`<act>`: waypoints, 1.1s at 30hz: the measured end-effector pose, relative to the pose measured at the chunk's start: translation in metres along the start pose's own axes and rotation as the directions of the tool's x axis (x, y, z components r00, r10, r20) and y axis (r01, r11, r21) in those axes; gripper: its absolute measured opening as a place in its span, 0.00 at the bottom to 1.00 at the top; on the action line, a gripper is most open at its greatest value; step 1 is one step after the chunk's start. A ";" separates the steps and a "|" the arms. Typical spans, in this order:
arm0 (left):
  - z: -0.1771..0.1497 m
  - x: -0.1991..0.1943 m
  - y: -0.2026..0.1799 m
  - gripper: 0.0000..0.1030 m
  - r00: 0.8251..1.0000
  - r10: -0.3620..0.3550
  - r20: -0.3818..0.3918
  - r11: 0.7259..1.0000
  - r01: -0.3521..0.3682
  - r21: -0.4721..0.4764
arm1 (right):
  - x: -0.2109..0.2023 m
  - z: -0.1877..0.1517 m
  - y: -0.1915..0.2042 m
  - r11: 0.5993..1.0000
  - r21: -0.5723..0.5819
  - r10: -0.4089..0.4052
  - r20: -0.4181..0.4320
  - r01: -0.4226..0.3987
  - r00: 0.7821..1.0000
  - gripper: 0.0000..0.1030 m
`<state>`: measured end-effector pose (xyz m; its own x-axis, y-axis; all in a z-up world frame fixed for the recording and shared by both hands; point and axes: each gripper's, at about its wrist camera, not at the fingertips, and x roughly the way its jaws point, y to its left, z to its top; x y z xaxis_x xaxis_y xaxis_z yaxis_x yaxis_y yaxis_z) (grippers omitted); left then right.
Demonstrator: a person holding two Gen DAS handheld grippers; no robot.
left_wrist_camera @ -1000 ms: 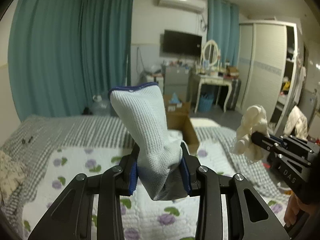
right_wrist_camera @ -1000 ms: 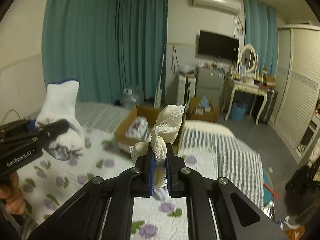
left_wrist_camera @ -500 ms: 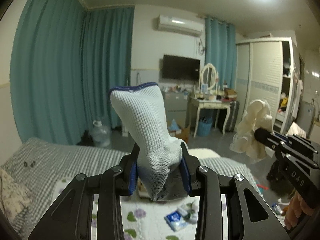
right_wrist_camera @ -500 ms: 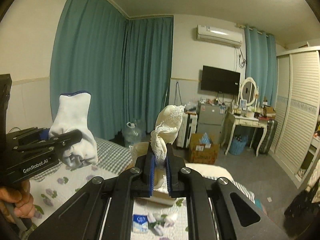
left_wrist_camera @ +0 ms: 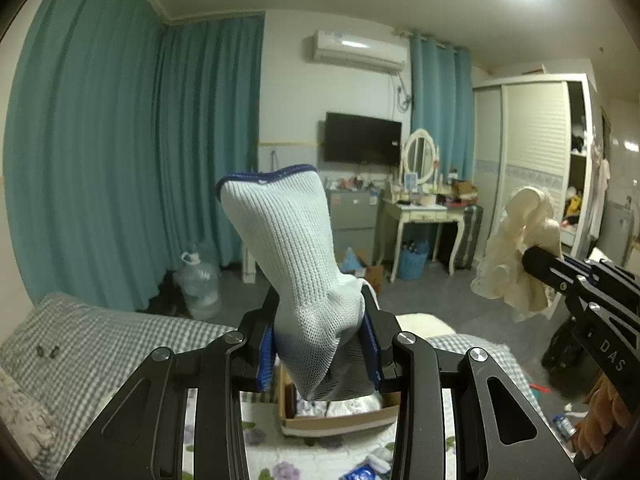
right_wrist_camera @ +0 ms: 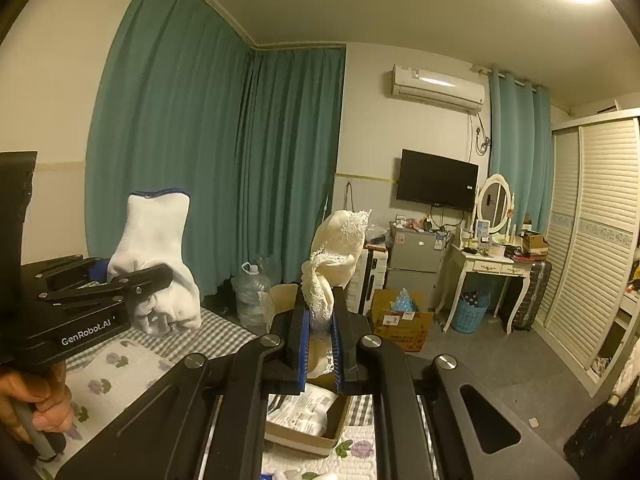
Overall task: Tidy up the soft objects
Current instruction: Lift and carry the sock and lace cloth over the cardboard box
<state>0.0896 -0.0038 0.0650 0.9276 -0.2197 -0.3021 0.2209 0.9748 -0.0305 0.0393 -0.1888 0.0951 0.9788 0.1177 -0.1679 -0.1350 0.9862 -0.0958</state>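
The left gripper (left_wrist_camera: 320, 354) is clamped on a white knit glove (left_wrist_camera: 296, 264) with a blue-edged cuff; the cuff stands upright above the pads. The right gripper (right_wrist_camera: 320, 344) is pinched on a cream lace-trimmed cloth (right_wrist_camera: 336, 252); the cloth rises above the jaws and hangs below them. Both items are held in the air above the bed (left_wrist_camera: 120, 344); an open cardboard box (left_wrist_camera: 340, 420) sits on the floral quilt (right_wrist_camera: 120, 372) directly below the grippers; a hand (right_wrist_camera: 36, 404) grips the left handle.
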 end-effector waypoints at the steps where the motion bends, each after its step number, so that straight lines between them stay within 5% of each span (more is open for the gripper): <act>1: 0.000 0.007 0.000 0.34 1.000 0.000 -0.007 1.000 0.000 -0.002 | 0.003 -0.001 -0.002 1.000 -0.001 0.000 -0.002 0.000 1.000 0.09; 22: -0.038 0.167 -0.006 0.34 0.973 -0.018 -0.230 1.000 0.021 0.012 | 0.164 -0.088 -0.018 0.999 0.004 0.040 -0.234 -0.040 0.972 0.09; 33: -0.090 0.246 -0.020 0.34 0.920 -0.039 -0.390 0.996 0.065 0.054 | 0.241 -0.160 -0.027 0.997 0.039 0.071 -0.444 -0.060 0.893 0.09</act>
<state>0.2864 -0.0736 -0.0946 0.7272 -0.2246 -0.6486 0.2966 0.9550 0.0018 0.2540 -0.2062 -0.0994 0.7963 0.1238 -0.5921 -0.1879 0.9810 -0.0475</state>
